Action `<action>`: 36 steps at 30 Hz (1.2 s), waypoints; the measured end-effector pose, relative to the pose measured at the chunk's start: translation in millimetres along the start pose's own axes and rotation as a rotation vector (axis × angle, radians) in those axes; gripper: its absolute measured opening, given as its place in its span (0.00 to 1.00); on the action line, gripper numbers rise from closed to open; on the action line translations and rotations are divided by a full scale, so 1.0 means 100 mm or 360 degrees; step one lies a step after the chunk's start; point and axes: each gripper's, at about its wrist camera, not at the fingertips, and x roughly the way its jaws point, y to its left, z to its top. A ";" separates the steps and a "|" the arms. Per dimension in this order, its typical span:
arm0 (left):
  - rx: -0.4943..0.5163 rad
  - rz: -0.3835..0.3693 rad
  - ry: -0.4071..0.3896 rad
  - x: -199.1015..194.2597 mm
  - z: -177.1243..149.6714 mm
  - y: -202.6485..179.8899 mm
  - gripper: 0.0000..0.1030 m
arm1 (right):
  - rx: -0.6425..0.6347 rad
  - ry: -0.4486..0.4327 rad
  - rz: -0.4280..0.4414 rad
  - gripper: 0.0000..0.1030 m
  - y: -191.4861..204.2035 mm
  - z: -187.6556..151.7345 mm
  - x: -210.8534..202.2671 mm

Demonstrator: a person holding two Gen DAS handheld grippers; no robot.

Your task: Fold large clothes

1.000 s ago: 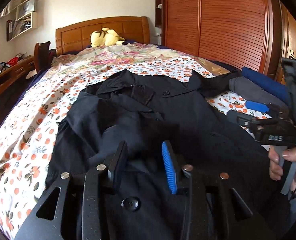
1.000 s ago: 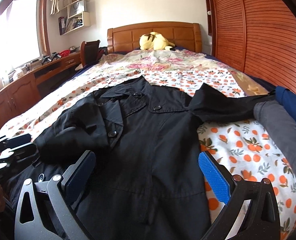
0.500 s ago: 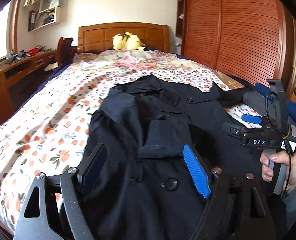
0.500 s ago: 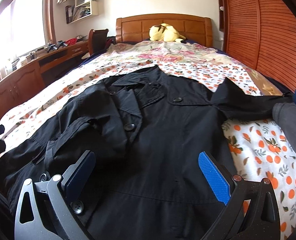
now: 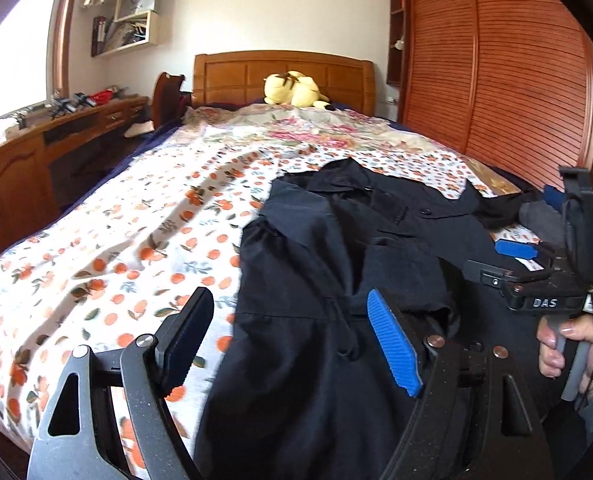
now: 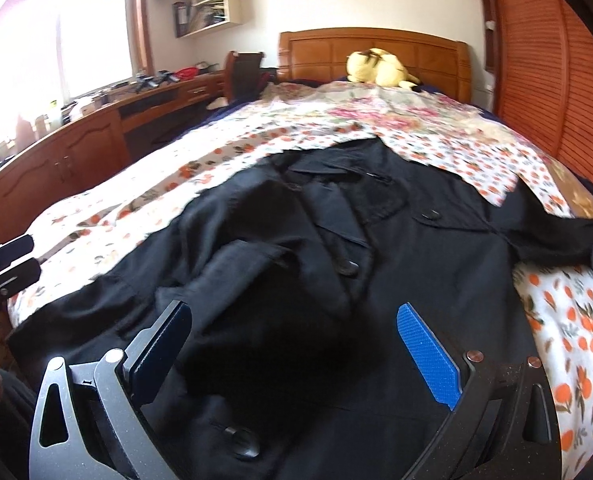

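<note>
One big black coat (image 5: 336, 280) lies on the bed (image 5: 116, 248), toward the right side of it. The cloth looks smooth and a bit stiff, with soft bumps and folds in it. Round dark buttons (image 6: 346, 267) run down the front, and the wide collar sits flat at the far end. One sleeve is folded in over the chest, and its cuff lies near the middle of the coat. The other sleeve (image 6: 552, 236) sticks out to the right over the sheet.

The sheet is white with small orange fruits and green leaves (it looks thin and a little wrinkled). A yellow plush toy (image 5: 294, 90) sits by the wooden headboard (image 5: 284, 74). The wardrobe doors (image 5: 508, 80) are reddish wood with thin slats.

The left gripper (image 5: 292, 340) has black arms and ridged pads, one of them blue. Its jaws are spread wide with nothing pinched; the coat's left edge lies below them. The right gripper (image 6: 292, 356) is spread wide too, over the coat's front, and holds nothing. A hand (image 5: 576, 344) holds its handle.

A second ago the left jaws were much closer together over the folded sleeve. Since then they have let go and pulled away to the left, so more of the sheet shows.
</note>
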 end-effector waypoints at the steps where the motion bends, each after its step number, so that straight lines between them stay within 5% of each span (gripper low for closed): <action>1: 0.0003 0.0027 -0.0009 0.00 0.01 0.02 0.78 | -0.0017 0.0006 0.0018 0.97 0.05 0.02 0.02; 9: -0.0064 0.0016 -0.0052 -0.05 0.05 0.16 0.78 | -0.0299 0.0189 0.0141 0.79 0.55 0.10 0.41; 13: -0.0080 0.0019 -0.0054 -0.06 0.05 0.22 0.78 | -0.0477 0.0339 0.0071 0.64 0.70 0.02 0.68; 15: -0.0082 0.0024 -0.0047 -0.07 0.04 0.24 0.78 | -0.0534 0.0366 0.0020 0.36 0.69 -0.03 0.75; 18: -0.0083 0.0023 -0.0045 -0.07 0.03 0.27 0.78 | -0.0483 0.0300 0.0043 0.16 0.56 0.02 0.67; 27: -0.0072 -0.0006 -0.0031 -0.09 0.03 0.22 0.78 | -0.0158 -0.0169 0.0049 0.09 0.07 -0.05 -0.23; 36: -0.0045 -0.0087 0.0018 -0.08 0.00 -0.11 0.78 | 0.0026 -0.0044 0.0049 0.11 -0.34 -0.64 -0.51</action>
